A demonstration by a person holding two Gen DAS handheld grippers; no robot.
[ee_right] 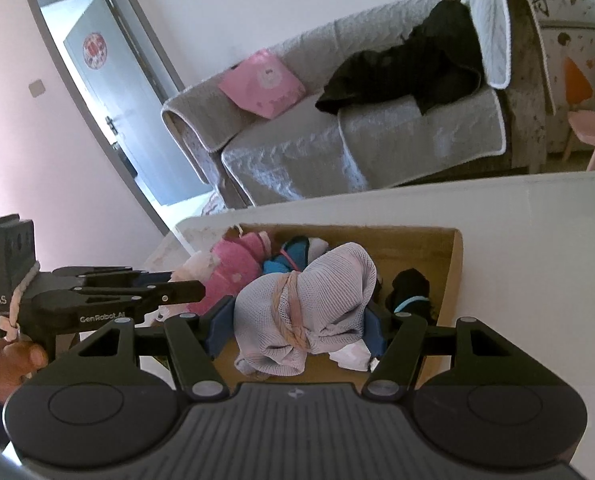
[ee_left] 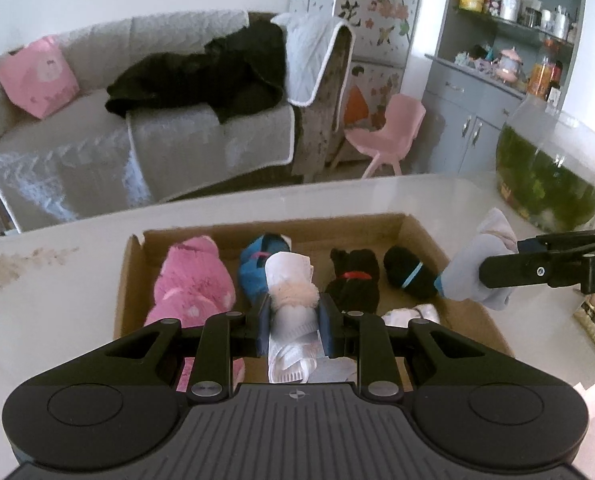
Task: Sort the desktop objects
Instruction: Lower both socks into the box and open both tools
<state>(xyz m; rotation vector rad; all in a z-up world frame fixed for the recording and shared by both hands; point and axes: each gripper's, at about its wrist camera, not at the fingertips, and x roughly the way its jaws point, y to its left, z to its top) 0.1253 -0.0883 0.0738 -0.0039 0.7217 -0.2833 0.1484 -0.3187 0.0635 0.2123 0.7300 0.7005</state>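
Observation:
An open cardboard box lies on the white table. Inside it are a pink fuzzy bundle, a blue bundle, a black bundle with a red band, a black bundle with a blue band and a white piece. My left gripper is shut on a white rolled sock bundle tied with a fuzzy pink band, above the box's near side. My right gripper is shut on a pale mesh bundle tied with a peach band, over the box; in the left wrist view that gripper reaches in from the right.
A round glass fish bowl of green water stands at the table's back right. Beyond the far table edge are a grey sofa and a pink chair. A person's hand holds the left gripper.

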